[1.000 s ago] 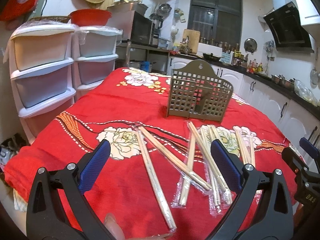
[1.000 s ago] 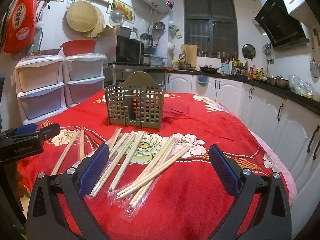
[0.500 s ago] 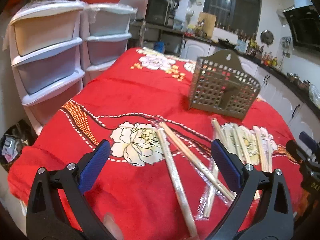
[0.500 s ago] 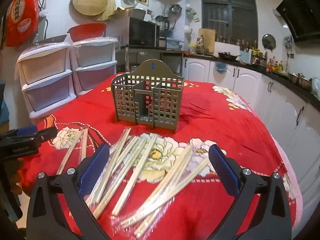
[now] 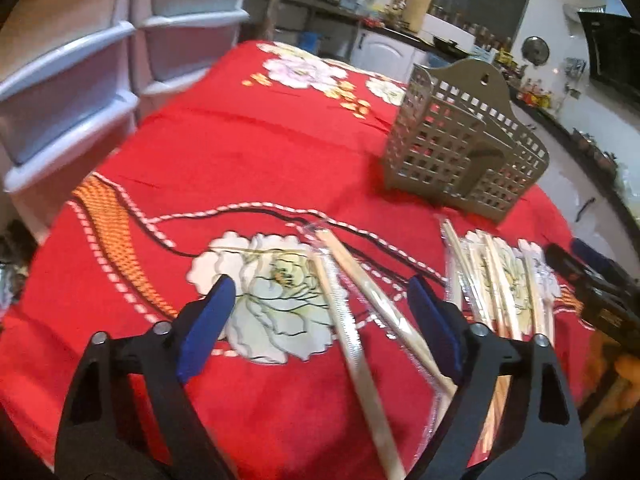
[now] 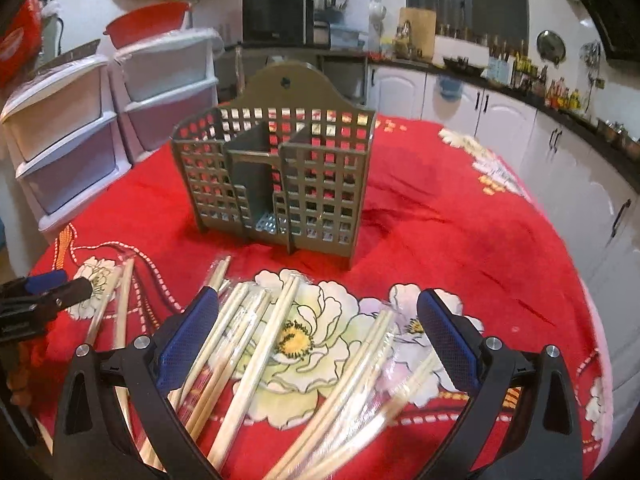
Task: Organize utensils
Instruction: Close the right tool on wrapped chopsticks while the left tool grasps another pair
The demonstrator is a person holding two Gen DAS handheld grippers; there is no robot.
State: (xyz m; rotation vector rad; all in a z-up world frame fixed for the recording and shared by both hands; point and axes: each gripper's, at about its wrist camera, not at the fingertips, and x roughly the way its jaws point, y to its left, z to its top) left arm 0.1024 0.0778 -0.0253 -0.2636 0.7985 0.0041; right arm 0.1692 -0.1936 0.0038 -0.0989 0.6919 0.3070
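Two chopsticks (image 5: 360, 312) between left gripper (image 5: 320, 320) fingers

Red tablecloth (image 6: 460, 208) – white flowers; grey-brown grid holder (image 6: 276, 176); pale chopsticks (image 6: 256, 356).

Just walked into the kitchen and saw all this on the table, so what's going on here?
A person is holding a two-finger gripper in each hand over a table with a red flowered cloth. Plastic-wrapped chopsticks lie scattered flat on the cloth in front of a grey lattice utensil holder, which looks empty. The left gripper is open over two wrapped pairs, and the right gripper is open over the larger pile. Neither grips anything yet, so the sorting has not begun.
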